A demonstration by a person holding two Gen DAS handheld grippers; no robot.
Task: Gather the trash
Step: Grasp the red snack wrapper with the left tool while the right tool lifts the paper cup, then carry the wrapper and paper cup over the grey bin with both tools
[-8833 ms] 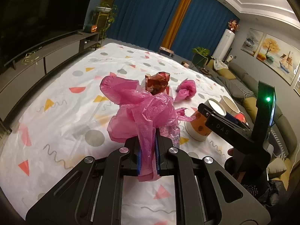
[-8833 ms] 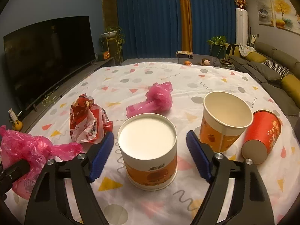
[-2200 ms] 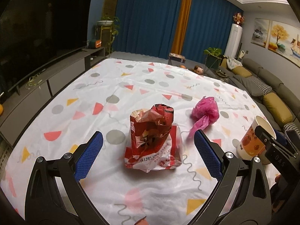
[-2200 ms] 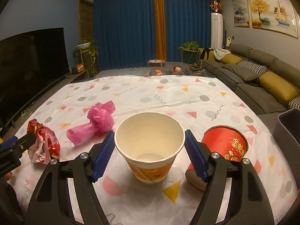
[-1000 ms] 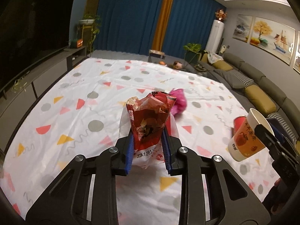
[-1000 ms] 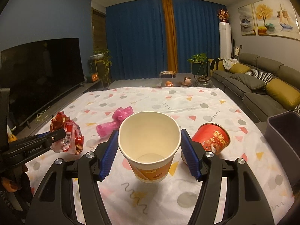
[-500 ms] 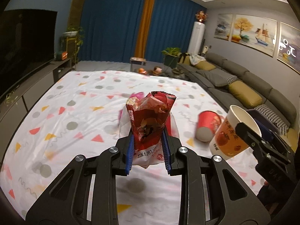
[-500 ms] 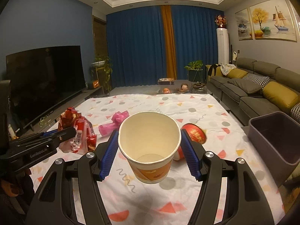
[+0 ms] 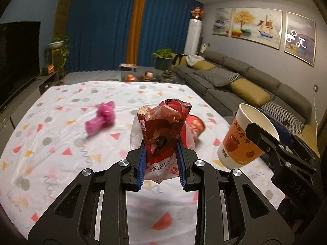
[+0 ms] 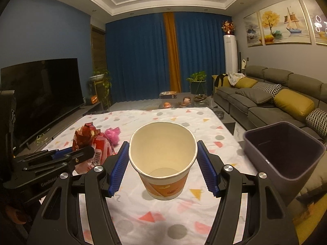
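My left gripper (image 9: 161,164) is pinching a crinkled red foil snack wrapper (image 9: 163,130) — jaws nearly closed on it, its lower edge hidden behind them. My right gripper (image 10: 162,166) is clasping a smooth paper cup (image 10: 162,159), jaws wide around its wall. A red cup (image 9: 196,125) is lying half hidden behind the wrapper; the pink bag (image 9: 101,119) is blurring on the patterned surface (image 9: 51,143). A dark bin (image 10: 286,153) is sitting at the right, partly cut off.

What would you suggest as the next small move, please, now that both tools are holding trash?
Probably carry the right tool over the open bin on its right and release the paper cup there. The cup is clamped and lifted clear of the tablecloth; the left tool with its wrapper can follow.
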